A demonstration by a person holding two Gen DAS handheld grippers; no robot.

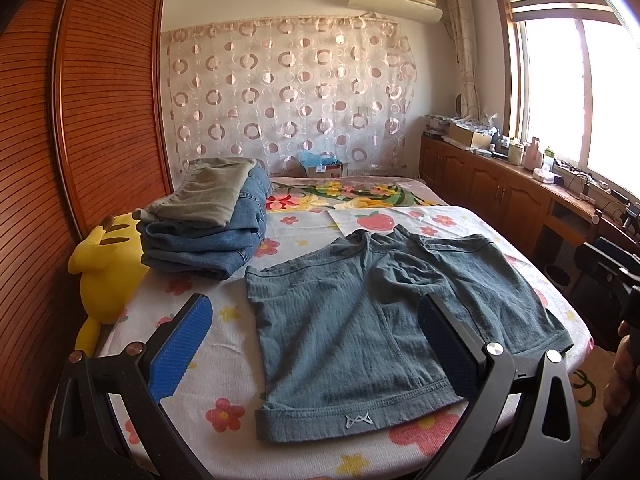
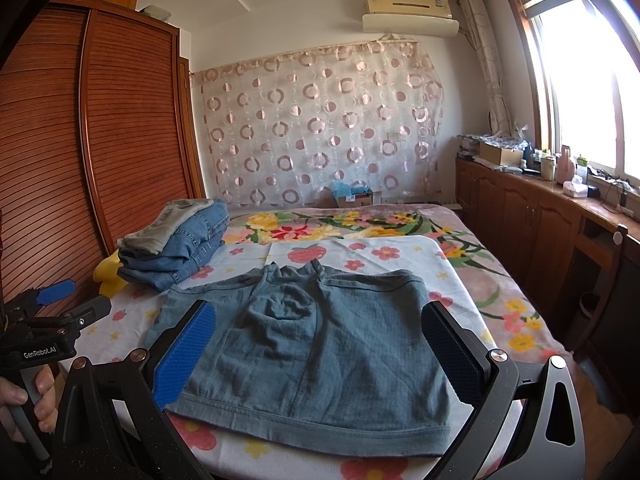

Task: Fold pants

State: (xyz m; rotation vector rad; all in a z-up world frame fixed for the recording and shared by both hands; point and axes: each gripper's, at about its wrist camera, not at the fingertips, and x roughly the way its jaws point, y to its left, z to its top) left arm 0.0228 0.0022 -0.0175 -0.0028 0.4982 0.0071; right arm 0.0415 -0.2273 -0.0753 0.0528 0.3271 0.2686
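A pair of teal-grey shorts (image 1: 360, 320) lies flat on the bed, its leg hems toward me and its waistband toward the far wall. My left gripper (image 1: 312, 336) hovers open above the near left leg, holding nothing. My right gripper (image 2: 318, 344) also stands open, over the shorts (image 2: 320, 352) near the right leg hem, with nothing between its blue pads (image 2: 184, 352). In the right wrist view the left gripper (image 2: 76, 300) shows at the left edge, held by a hand (image 2: 24, 400).
Folded jeans with grey trousers on top (image 1: 208, 224) are stacked at the bed's far left, beside a yellow plush toy (image 1: 108, 276). A wooden wardrobe (image 1: 100, 100) runs along the left. Low cabinets (image 2: 540, 220) with clutter line the right under the window. The flowered bedsheet (image 1: 224, 380) reaches the near edge.
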